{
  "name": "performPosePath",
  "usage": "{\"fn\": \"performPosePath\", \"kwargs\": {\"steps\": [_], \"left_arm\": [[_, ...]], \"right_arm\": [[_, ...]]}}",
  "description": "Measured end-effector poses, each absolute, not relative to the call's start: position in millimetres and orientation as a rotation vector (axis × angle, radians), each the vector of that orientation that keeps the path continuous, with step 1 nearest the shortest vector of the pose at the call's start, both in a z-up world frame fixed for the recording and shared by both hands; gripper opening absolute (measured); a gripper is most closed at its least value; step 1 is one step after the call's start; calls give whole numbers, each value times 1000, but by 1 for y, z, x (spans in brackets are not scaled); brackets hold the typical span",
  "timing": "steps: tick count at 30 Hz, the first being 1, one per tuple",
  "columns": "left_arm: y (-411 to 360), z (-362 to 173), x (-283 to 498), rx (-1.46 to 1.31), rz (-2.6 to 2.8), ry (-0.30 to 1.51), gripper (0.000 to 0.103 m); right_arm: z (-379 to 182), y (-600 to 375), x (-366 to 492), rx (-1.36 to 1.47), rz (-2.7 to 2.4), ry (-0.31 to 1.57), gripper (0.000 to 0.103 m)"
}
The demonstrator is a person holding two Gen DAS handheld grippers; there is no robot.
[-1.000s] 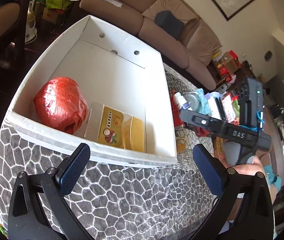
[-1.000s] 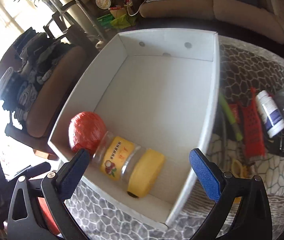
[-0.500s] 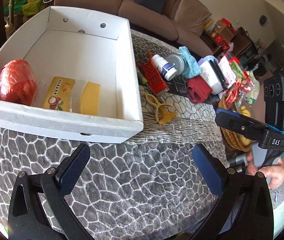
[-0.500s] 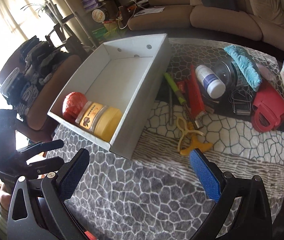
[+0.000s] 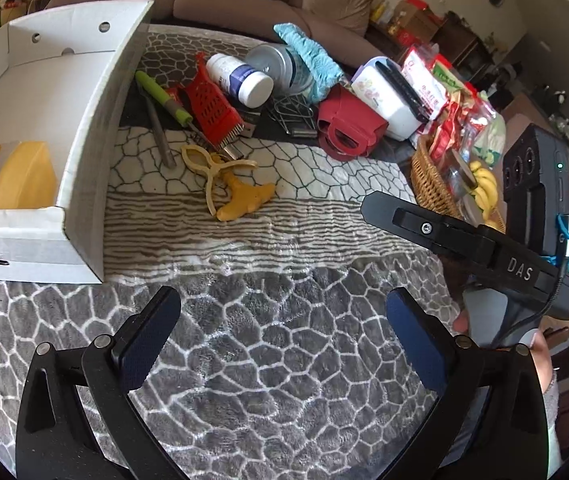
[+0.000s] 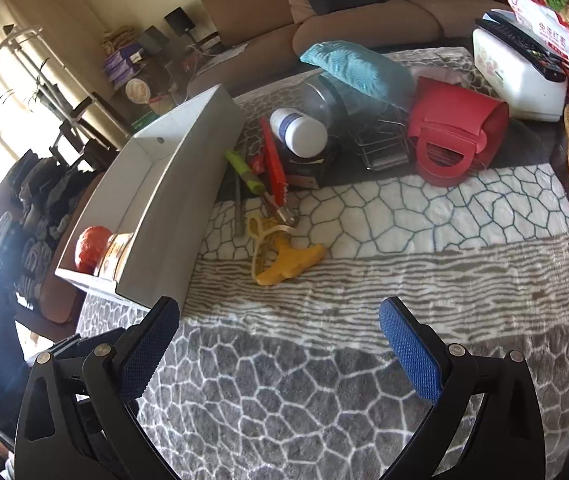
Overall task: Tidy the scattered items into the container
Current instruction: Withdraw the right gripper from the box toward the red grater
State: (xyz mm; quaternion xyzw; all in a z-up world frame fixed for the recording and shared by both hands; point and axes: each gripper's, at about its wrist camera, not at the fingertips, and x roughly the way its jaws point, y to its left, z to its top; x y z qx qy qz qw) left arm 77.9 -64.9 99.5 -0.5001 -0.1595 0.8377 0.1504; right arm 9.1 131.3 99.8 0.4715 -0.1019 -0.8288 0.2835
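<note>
A white cardboard box stands at the left of the table; it also shows in the right wrist view. Inside it lie a yellow-lidded jar and a red ball of string. Scattered to its right are a yellow peeler, a red grater, a green-handled tool, a white pill bottle, a red cup and a teal cloth. My left gripper is open and empty over the grey blanket. My right gripper is open and empty, short of the peeler.
A wicker basket with bananas and snack packets stands at the right table edge. A white tissue box with a remote on it sits behind the red cup. A brown sofa lies beyond the table.
Both grippers have swung right, away from the box interior, and now face the scattered items. Both stay open and empty.
</note>
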Motion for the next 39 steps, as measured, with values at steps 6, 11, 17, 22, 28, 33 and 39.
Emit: {"fn": "performPosePath", "kwargs": {"steps": [6, 11, 17, 22, 28, 33, 39], "left_arm": [[-42, 68, 49, -1493, 2392, -451, 103], [-34, 62, 13, -1507, 2435, -436, 103], [-40, 66, -35, -1520, 2515, -462, 103], [-66, 62, -67, -1535, 2558, -659, 103], [-55, 42, -118, -1677, 2647, -452, 103], [-51, 25, -141, -1755, 2647, -366, 90], [-65, 27, -128, -1665, 2592, -502, 58]], "right_arm": [[85, 163, -4, 1296, -2202, -399, 102], [85, 176, -8, 1294, -2204, -431, 102], [79, 198, -18, 1318, -2172, -562, 103], [80, 216, -23, 1295, -2167, -631, 103], [81, 215, -19, 1290, -2153, -601, 102], [78, 214, -20, 1297, -2149, -578, 102], [73, 210, -23, 1314, -2124, -577, 102]]}}
